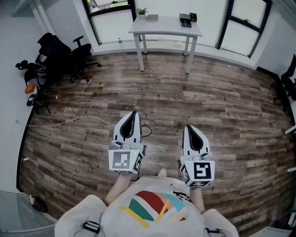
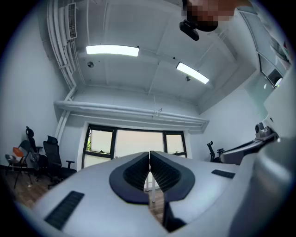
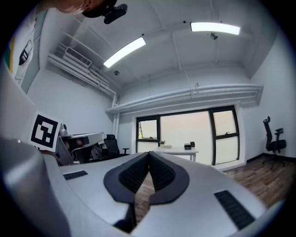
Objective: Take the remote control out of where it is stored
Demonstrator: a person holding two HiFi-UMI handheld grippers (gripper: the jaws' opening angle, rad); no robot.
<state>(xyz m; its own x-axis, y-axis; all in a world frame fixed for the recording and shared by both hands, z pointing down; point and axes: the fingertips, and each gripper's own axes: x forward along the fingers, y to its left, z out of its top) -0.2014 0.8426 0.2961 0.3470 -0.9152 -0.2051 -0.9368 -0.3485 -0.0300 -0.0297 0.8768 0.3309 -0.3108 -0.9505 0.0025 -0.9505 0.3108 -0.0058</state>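
No remote control can be made out in any view. My left gripper (image 1: 134,112) and right gripper (image 1: 188,127) are held side by side in front of my body, over a wooden floor (image 1: 217,102). Both point toward a white table (image 1: 162,28) at the far wall. Small dark boxes (image 1: 187,19), a potted plant (image 1: 142,13) and a flat book-like item lie on its top. In the left gripper view the left gripper (image 2: 149,153) is shut with nothing between its pads. The right gripper (image 3: 148,153) is shut and empty too, with the white table (image 3: 178,150) beyond it.
Black office chairs (image 1: 60,58) are grouped at the far left by the wall. A thin cable (image 1: 69,121) trails across the floor toward my left gripper. Another chair (image 1: 290,78) stands at the right edge. Windows line the far wall behind the table.
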